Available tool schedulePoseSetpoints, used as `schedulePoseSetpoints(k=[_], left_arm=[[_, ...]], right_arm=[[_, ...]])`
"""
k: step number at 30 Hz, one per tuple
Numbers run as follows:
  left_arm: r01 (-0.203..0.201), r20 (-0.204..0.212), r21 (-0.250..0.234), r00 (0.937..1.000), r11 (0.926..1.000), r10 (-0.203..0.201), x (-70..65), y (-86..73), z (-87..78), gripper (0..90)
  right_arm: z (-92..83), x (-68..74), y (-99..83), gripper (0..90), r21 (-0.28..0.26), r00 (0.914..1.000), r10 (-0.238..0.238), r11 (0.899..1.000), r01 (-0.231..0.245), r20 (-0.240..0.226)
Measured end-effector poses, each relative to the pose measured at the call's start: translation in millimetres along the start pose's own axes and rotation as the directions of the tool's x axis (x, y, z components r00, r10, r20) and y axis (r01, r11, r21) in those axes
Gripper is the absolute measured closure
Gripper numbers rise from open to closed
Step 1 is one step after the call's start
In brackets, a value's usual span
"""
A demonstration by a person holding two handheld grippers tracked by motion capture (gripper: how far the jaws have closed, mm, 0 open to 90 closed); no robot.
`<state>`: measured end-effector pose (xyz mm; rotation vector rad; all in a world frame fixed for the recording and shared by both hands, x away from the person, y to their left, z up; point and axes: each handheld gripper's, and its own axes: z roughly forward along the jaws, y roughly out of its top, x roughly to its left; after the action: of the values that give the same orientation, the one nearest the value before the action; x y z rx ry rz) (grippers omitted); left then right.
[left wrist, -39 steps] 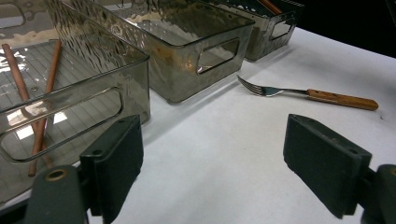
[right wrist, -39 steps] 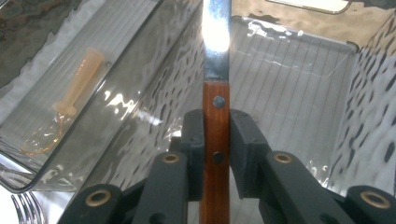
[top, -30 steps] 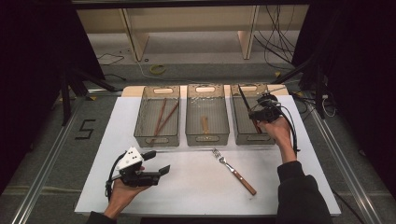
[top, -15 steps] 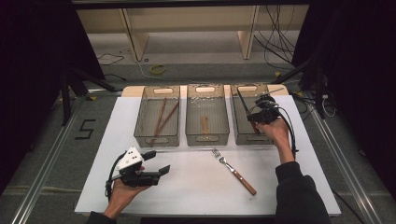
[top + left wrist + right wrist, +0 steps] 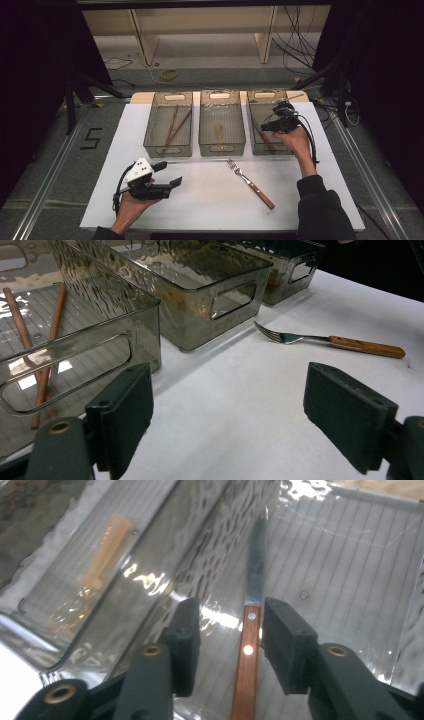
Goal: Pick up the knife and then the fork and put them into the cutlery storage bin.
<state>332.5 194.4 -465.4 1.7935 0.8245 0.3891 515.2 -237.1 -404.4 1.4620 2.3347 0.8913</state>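
At nine o'clock on the white mat, the left gripper point(image 5: 172, 184) rests with jaws spread wide and empty. The fork point(image 5: 250, 183) lies near six o'clock, below the middle bin point(image 5: 221, 145). At two o'clock, the right gripper point(image 5: 227, 645) has just opened over the right bin point(image 5: 256, 145); the knife point(image 5: 248, 650) lies loose between its pads. Lifting away carelessly could snag the handle and drag it out.

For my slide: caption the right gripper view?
Right gripper just opened, wooden-handled steel knife lying released in clear ribbed plastic bin.
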Motion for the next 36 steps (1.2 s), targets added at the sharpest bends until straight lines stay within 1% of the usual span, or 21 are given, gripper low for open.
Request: schedulePoseSetpoints(k=[2, 5, 6, 9, 11, 12, 15, 17, 19, 24, 28, 30, 31, 34, 35, 36], left_arm=[[-0.001, -0.001, 0.0, 1.0, 1.0, 0.001, 0.2, 0.1, 0.0, 19.5], [-0.001, -0.001, 0.0, 1.0, 1.0, 0.001, 0.3, 0.0, 0.1, 19.4], [0.001, 0.0, -0.001, 1.0, 1.0, -0.001, 0.1, -0.1, 0.1, 19.4], [0.001, 0.0, 0.0, 1.0, 1.0, -0.001, -0.1, -0.2, 0.4, 19.3], [0.004, 0.0, -0.001, 1.0, 1.0, -0.004, -0.2, -0.2, 0.6, 19.2], [0.003, 0.0, -0.001, 1.0, 1.0, -0.003, -0.2, -0.3, 0.6, 19.2], [0.002, -0.001, 0.002, 1.0, 1.0, -0.002, -0.1, -0.3, 0.5, 19.2], [0.002, -0.001, 0.002, 1.0, 1.0, -0.002, 0.0, -0.4, 0.5, 19.2], [0.002, 0.0, 0.001, 1.0, 1.0, -0.002, 0.0, -0.3, 0.5, 19.2], [0.0, 0.0, 0.001, 1.0, 1.0, 0.0, -0.1, -0.1, 0.2, 19.2], [-0.001, 0.0, 0.0, 1.0, 1.0, 0.001, 0.0, 0.0, -0.1, 19.2], [0.001, 0.001, -0.001, 1.0, 1.0, -0.001, -0.1, 0.0, -0.2, 19.2], [0.001, 0.001, -0.001, 1.0, 1.0, -0.001, -0.1, 0.0, -0.2, 19.2], [0.0, 0.001, 0.0, 1.0, 1.0, 0.0, -0.2, 0.0, -0.2, 19.1], [0.0, 0.001, -0.001, 1.0, 1.0, 0.0, -0.2, 0.0, -0.2, 19.1], [0.0, 0.001, -0.001, 1.0, 1.0, 0.0, -0.2, 0.0, -0.3, 19.1]], right_arm=[[-4.9, 4.2, -1.4, 54.0, -0.013, 0.9998, -0.021, 1.0, 0.021, -0.006], [-13.6, 13.5, -4.6, 47.9, -0.03, 0.9978, -0.059, 0.998, 0.058, -0.029], [-16.9, 17.4, -6.4, 47.6, -0.036, 0.9965, -0.075, 0.997, 0.073, -0.037], [-26.5, 29.1, -12.8, 43.3, -0.053, 0.9902, -0.122, 0.992, 0.118, -0.069], [-31.8, 36.9, -17.4, 41.5, -0.05, 0.9855, -0.154, 0.987, 0.15, -0.072], [-34.2, 40.4, -19.8, 41.1, -0.053, 0.9822, -0.168, 0.985, 0.164, -0.083], [-40.9, 49.6, -27.0, 39.6, -0.067, 0.9763, -0.191, 0.98, 0.185, -0.101], [-43.7, 55.2, -32.1, 38.3, -0.065, 0.9723, -0.203, 0.978, 0.196, -0.116], [-45.4, 60.4, -37.4, 37.9, -0.066, 0.9671, -0.223, 0.974, 0.216, -0.123], [-45.1, 72.0, -47.8, 37.1, -0.046, 0.9552, -0.253, 0.967, 0.249, -0.153], [-42.6, 80.7, -54.0, 36.4, -0.023, 0.9446, -0.281, 0.959, 0.282, -0.169], [-42.2, 84.6, -56.0, 36.3, -0.011, 0.9422, -0.286, 0.957, 0.288, -0.175], [-41.7, 86.1, -56.9, 36.2, -0.008, 0.9386, -0.293, 0.955, 0.297, -0.181], [-40.8, 90.2, -59.8, 36.1, 0.011, 0.9335, -0.309, 0.949, 0.316, -0.182], [-40.5, 91.1, -60.9, 36.0, 0.016, 0.9326, -0.308, 0.949, 0.316, -0.189], [-39.9, 91.3, -62.1, 36.0, 0.022, 0.9291, -0.317, 0.945, 0.327, -0.19]])
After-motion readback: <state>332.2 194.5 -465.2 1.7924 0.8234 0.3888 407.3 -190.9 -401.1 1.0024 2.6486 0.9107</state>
